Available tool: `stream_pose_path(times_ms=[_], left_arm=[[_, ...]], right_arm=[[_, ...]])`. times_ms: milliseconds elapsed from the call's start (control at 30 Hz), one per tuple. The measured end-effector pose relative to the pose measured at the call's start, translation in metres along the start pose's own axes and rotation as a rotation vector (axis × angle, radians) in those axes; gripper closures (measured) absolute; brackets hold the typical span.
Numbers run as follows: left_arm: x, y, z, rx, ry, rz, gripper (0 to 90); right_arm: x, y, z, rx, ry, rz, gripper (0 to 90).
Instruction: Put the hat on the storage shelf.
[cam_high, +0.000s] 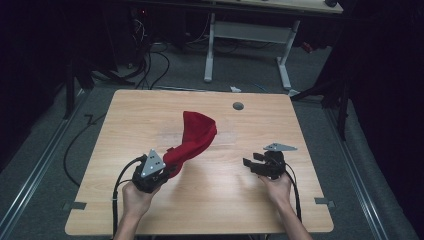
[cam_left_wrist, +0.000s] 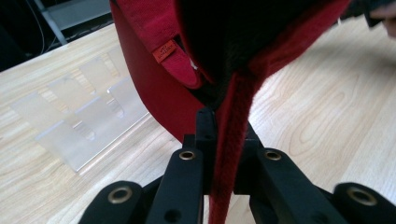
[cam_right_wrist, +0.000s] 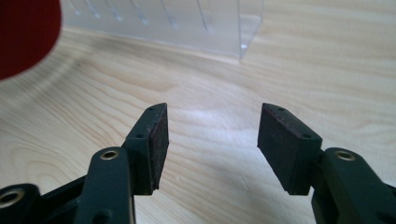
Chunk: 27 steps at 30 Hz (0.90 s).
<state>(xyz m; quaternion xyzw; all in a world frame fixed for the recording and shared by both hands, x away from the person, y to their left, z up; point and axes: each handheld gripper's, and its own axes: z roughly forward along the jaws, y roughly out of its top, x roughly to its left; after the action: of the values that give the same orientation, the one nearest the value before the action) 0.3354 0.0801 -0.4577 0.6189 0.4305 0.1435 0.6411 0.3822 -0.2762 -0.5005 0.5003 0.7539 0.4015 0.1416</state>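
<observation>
A red fleece hat hangs lifted over the middle of the wooden table. My left gripper is shut on its lower edge, at the table's front left. From the left gripper view, the red hat rises from between the closed jaws, its dark inside and an orange label showing. My right gripper sits at the front right, low over the wood, pointing left. Its jaws stand open in the right gripper view, right gripper, with bare table between the pads. A corner of the red hat shows at upper left.
A clear plastic stand lies flat on the table by the hat, and the same clear stand shows ahead of the right gripper. A grey cable grommet sits near the far edge. Desk legs and cables lie on the floor beyond.
</observation>
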Motion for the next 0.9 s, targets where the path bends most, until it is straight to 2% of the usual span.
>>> stream_pose_path(times_ms=[100,167,300,467,567,800,900], left_arm=[[0.004,0.003,0.0,-0.017,-0.016,-0.039,84.9],[0.006,0.006,0.0,-0.023,-0.022,-0.062,84.9],[0.011,0.01,0.0,-0.029,-0.005,-0.08,84.9],[0.014,0.015,-0.001,-0.052,0.004,-0.109,84.9],[0.017,0.017,-0.001,-0.064,0.003,-0.117,84.9],[0.026,0.026,-0.003,-0.095,-0.008,-0.173,84.7],[0.03,0.029,-0.004,-0.107,-0.01,-0.208,84.7]], right_arm=[[-0.005,-0.011,0.006,0.016,-0.054,-0.009,42.2],[-0.006,-0.013,0.007,0.021,-0.068,-0.008,42.1],[-0.008,-0.02,0.012,0.034,-0.118,-0.033,41.4],[-0.007,-0.024,0.016,0.037,-0.153,-0.05,40.3],[-0.007,-0.024,0.016,0.036,-0.157,-0.056,39.7],[-0.001,-0.024,0.019,0.044,-0.198,-0.097,38.1],[0.0,-0.024,0.019,0.046,-0.198,-0.101,37.8]])
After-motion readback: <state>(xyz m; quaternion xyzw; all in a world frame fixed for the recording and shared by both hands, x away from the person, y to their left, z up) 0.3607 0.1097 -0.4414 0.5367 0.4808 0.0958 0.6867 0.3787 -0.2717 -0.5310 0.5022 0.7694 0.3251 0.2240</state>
